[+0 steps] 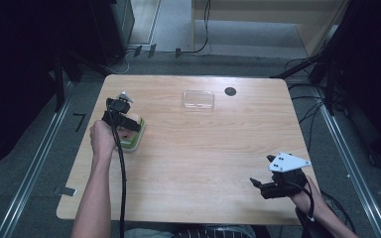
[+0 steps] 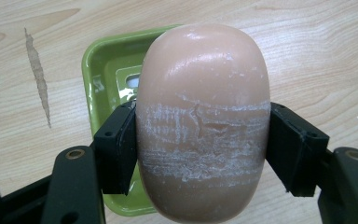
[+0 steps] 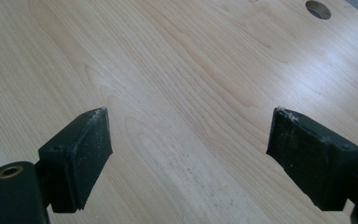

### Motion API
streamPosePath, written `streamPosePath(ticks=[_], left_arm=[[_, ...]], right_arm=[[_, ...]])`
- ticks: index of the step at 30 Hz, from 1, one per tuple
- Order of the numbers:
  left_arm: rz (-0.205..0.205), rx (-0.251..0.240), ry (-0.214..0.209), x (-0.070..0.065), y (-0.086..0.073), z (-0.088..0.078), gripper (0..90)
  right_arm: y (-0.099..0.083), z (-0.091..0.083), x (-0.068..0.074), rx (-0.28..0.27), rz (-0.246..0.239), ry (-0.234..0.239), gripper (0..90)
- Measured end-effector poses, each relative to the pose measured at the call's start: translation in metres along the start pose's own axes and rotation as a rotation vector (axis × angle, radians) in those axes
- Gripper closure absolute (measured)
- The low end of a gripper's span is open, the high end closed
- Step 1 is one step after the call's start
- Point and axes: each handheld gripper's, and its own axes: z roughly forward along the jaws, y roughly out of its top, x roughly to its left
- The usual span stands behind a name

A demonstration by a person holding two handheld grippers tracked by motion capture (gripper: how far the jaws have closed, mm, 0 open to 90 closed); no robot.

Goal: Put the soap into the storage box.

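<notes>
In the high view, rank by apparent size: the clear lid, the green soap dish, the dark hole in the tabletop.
1. clear lid
2. green soap dish, partly hidden by the left gripper and soap, so its rank against the lid is unsure
3. dark hole, plainly smallest

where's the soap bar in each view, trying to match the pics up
High view: the soap bar sits left of centre, under the left gripper, over the green dish.
Left gripper view: it takes up the middle, clamped between the two black jaws, with the dish behind it.
Right gripper view: not in this picture, which looks along open jaws at bare table.
Shared landmark: the light wood table; its round hole also appears at the top right of the right gripper view.
</notes>
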Motion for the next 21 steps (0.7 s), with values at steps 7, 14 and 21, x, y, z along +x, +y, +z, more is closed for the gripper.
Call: streamPosePath(ticks=[7, 14, 21], left_arm=[[-0.004, -0.011, 0.004, 0.001, 0.0025, 0.002, 34.1], [-0.005, -0.021, 0.008, 0.0025, 0.0043, 0.0055, 34.1], [-0.002, -0.04, 0.013, 0.0031, 0.0075, 0.0071, 34.1]], right_arm=[[0.0001, 0.0001, 0.0003, 0.001, -0.001, 0.0, 13.6], [0.0001, 0.0, 0.0002, 0.001, -0.003, -0.001, 13.6], [0.0, 0.0, 0.0002, 0.0, -0.002, 0.0, 13.6]])
